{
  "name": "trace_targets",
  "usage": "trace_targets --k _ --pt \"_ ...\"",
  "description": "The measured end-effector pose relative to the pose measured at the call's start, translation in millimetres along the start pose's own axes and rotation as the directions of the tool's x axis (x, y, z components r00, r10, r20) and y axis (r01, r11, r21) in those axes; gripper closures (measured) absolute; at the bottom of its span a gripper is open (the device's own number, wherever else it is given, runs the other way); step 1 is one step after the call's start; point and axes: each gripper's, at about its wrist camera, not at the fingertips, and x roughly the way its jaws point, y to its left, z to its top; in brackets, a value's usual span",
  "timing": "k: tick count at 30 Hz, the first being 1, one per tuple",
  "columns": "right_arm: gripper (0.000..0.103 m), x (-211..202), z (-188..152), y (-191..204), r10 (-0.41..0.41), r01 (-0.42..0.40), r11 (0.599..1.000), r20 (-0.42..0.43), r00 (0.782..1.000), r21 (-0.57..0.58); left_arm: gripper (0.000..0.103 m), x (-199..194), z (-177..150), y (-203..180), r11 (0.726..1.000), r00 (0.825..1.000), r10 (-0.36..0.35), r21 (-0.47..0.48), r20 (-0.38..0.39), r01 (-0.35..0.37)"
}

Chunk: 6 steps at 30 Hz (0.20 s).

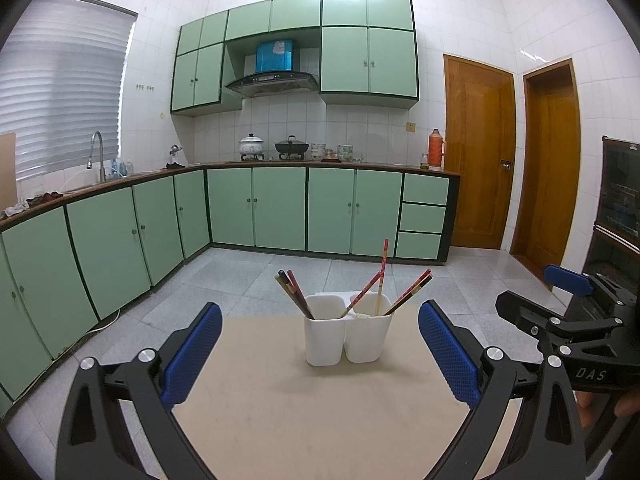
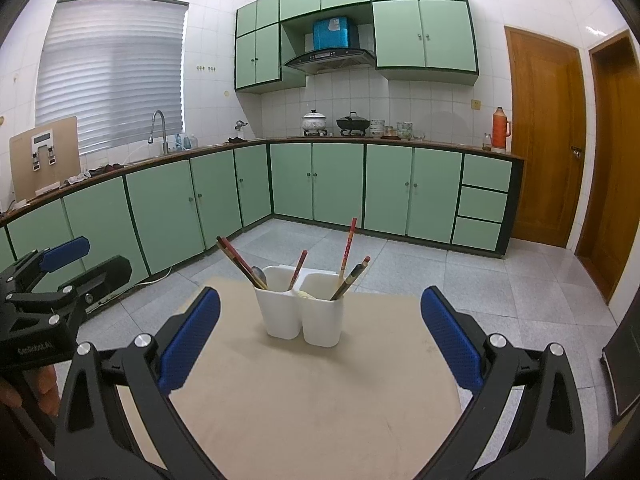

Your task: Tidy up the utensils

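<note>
Two white utensil cups stand side by side on a beige table (image 1: 320,420): the left cup (image 1: 325,332) and the right cup (image 1: 369,330). Dark and red chopsticks (image 1: 294,292) lean in the left cup, several red and brown chopsticks (image 1: 382,276) in the right. In the right wrist view the cups (image 2: 304,312) hold chopsticks (image 2: 348,252) and a metal spoon (image 2: 260,276). My left gripper (image 1: 320,356) is open and empty, short of the cups. My right gripper (image 2: 320,340) is open and empty, also short of them.
The table (image 2: 320,400) stands in a kitchen with green cabinets (image 1: 256,208), a sink tap (image 1: 96,152) and wooden doors (image 1: 480,152). The right gripper shows at the right edge of the left wrist view (image 1: 568,292); the left gripper shows at the left edge of the right wrist view (image 2: 64,264).
</note>
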Motion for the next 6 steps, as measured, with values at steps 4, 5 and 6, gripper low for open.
trace_targets --k 4,5,6 --pt "0.006 0.4 -0.4 1.4 -0.001 0.001 1.0 -0.001 1.0 0.002 0.006 0.0 -1.9 1.0 1.0 1.0 0.0 -0.006 -0.003 0.0" --pt "0.006 0.3 -0.4 1.4 -0.001 0.001 1.0 -0.001 1.0 0.002 0.006 0.0 -2.1 1.3 1.0 1.0 0.0 -0.005 -0.003 0.0" --pt "0.006 0.1 -0.6 -0.2 0.0 0.0 1.0 -0.001 1.0 0.002 0.006 0.0 -2.3 1.6 1.0 1.0 0.0 -0.005 -0.003 0.0"
